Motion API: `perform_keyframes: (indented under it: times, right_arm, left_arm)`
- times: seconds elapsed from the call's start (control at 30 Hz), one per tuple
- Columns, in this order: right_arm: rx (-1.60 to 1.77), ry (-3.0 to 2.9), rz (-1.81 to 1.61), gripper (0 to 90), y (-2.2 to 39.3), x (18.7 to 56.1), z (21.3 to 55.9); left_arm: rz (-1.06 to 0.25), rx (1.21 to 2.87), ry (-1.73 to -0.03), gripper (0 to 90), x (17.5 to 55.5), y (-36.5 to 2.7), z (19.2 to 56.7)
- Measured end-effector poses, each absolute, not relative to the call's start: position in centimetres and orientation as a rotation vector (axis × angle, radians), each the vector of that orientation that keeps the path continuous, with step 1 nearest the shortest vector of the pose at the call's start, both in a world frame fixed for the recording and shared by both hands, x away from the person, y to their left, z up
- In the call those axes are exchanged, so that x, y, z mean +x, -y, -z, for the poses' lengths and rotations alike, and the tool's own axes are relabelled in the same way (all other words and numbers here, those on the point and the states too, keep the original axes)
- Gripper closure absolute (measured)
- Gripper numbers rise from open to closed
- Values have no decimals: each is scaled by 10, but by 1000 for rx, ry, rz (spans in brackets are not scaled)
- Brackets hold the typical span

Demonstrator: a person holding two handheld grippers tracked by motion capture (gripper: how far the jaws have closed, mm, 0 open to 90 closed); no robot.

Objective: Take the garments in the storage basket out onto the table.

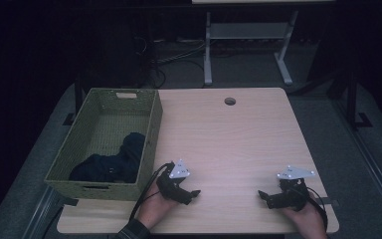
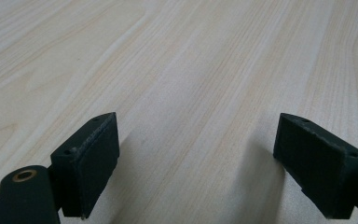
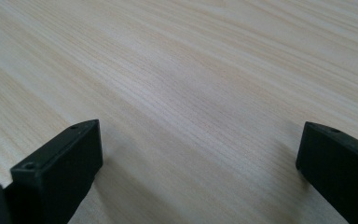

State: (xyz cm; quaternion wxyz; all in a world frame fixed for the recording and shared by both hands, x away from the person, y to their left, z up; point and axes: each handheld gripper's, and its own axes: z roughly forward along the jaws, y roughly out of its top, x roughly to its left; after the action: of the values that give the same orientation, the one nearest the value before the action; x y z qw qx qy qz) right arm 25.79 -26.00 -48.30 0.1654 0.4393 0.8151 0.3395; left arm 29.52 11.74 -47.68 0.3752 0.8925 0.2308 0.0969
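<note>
The dark navy bundle of cloth lies inside the olive-green woven basket, heaped toward its near right corner. The basket stands on the left edge of the pale wood-grain bench. The left tongs rest low over the bench just right of the basket's near corner, jaws wide apart with nothing between them, pointing toward the bench's middle. The right tongs sit well apart near the right front edge, facing inward, jaws likewise spread wide and empty over bare wood.
</note>
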Motion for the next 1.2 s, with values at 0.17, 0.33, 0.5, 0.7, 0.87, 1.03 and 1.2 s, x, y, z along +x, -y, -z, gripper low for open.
perform_keyframes:
  times: [0.17, 0.33, 0.5, 0.7, 0.87, 1.03, 1.2]
  right_arm:
    - [1252, -2322, -967, 1, 260, 258, 483]
    - [1252, -2322, -967, 1, 260, 258, 483]
    - [1250, -2323, -966, 1, 260, 258, 483]
    - [1250, -2322, -967, 1, 260, 258, 483]
    - [1249, -2323, -967, 1, 260, 258, 483]
    - [1253, -2322, -967, 1, 260, 258, 483]
    - [1254, -2322, -966, 1, 260, 258, 483]
  left_arm:
    - [-248, 2285, -591, 140, 295, -117, 477]
    - [-250, 2284, -599, 136, 295, -117, 477]
    - [-252, 2284, -599, 129, 296, -116, 477]
    - [-246, 2290, -614, 133, 298, -115, 476]
    - [-242, 2288, -633, 137, 301, -114, 474]
    - [-252, 2254, -638, 137, 304, -115, 469]
    - [-253, 2248, -630, 137, 305, -115, 466]
